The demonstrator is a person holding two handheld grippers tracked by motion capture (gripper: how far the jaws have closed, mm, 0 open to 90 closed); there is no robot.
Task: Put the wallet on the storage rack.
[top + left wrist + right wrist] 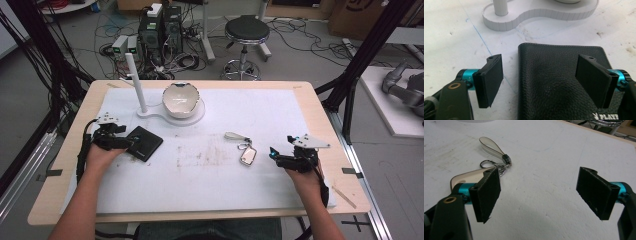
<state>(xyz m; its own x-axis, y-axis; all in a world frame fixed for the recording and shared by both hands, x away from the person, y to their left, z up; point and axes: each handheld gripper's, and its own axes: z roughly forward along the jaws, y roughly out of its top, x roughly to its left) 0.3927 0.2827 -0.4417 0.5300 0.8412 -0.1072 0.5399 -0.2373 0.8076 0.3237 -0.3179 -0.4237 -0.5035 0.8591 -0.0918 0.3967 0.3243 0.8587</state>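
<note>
A black leather wallet (146,143) (554,75) lies flat on the left of the white mat. My left gripper (131,142) (540,80) is open over the wallet's near left part: one jaw hangs beside its left edge, the other above its surface. A key ring (245,149) (496,152) with a clear strap and a flat tag lies right of the table's middle. My right gripper (274,156) (537,195) is open just right of it, with bare mat between its jaws.
A white stand (150,114) (536,15) with an upright post (136,80) carries a white bowl (179,100) at the back left. The white mat (210,170) covers most of the wooden table. A stool (246,32) and computers (160,30) stand on the floor behind.
</note>
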